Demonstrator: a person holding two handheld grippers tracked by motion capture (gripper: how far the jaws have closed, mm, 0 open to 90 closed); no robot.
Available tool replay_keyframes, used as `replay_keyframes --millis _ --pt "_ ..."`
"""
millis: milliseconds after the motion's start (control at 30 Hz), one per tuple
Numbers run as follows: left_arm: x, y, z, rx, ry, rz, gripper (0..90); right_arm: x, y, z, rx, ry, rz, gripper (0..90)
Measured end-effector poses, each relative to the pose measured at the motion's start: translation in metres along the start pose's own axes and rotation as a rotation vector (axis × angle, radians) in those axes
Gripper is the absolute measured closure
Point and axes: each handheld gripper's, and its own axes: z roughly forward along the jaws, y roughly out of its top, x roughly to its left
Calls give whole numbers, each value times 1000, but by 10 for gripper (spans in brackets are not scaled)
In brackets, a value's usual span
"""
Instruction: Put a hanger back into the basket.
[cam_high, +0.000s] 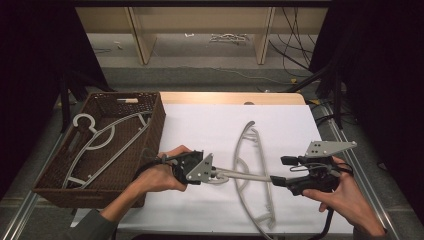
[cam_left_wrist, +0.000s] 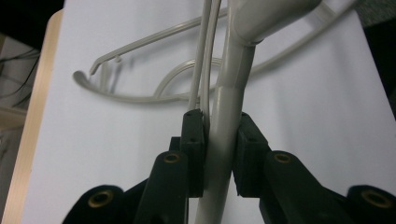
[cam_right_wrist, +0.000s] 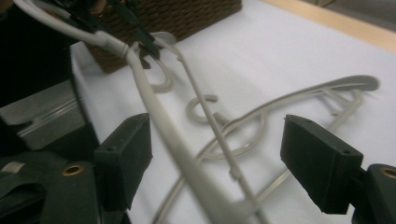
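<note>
Grey plastic hanger lies partly raised over the white tabletop, between the two hands. Nearest, the right tool stands wide, its pads clear of the hanger's arm. The left tool pinches the neck beside the hook. The hanger looks light, stiff and smooth, likely to swivel, so the neck suits gripping. Farther left, a wicker basket holds another hanger.

Black tools, grey sleeves

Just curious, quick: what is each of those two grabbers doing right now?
Left gripper: closed on the grey hanger.
Right gripper: open, fingers apart, gripping nothing.
</note>
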Motion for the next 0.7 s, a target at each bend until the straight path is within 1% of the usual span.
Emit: replay_keyframes --millis 33,100,167,233,267,300,333,367,400,433,467,500,533,567,600,633,667,700 --pt "3 0 -2 -1 10 -28 768 1 0 -1 -5 -25 -3 255" --pt "8 -2 -6 -4 13 -85 768 3 1 -1 -4 -69 -13 244" --pt "13 -3 -10 -1 10 -117 760 5 1 -3 -26 -97 -18 250" --pt "13 -2 -12 9 3 -130 761 5 2 -5 -57 -112 -16 250" --pt "13 -2 -13 6 -1 -150 764 4 2 -7 -77 -121 -16 247" --pt "14 -2 -13 9 2 -149 766 3 3 -10 -103 -144 -12 239" --pt "14 -3 -14 17 1 -152 767 3 3 -11 -105 -152 -9 237" --pt "15 -3 -15 17 9 -163 767 3 3 -13 -117 -164 -4 235" --pt "16 -5 -15 10 13 -185 768 2 4 -16 -124 -177 -3 232" --pt "18 -6 -16 16 7 -189 768 1 3 -18 -135 -187 2 232" --pt "19 -7 -17 4 15 -223 768 0 3 -20 -157 -198 8 232" --pt "20 -9 -18 3 18 -241 768 -1 2 -22 -162 -201 12 230" --pt "22 -9 -19 0 18 -254 770 -1 1 -23 -159 -216 19 223" --pt "24 -10 -22 2 20 -256 769 -2 -1 -22 -177 -221 16 215" --pt "26 -10 -24 -1 18 -268 767 -2 -2 -23 -166 -232 19 209" --pt "29 -10 -26 -7 16 -290 766 -2 -3 -22 -168 -236 21 205" --pt "33 -10 -30 -16 27 -325 767 -2 -4 -21 -167 -239 20 205" --pt "35 -10 -33 -21 27 -344 770 0 -5 -20 -167 -244 22 205"
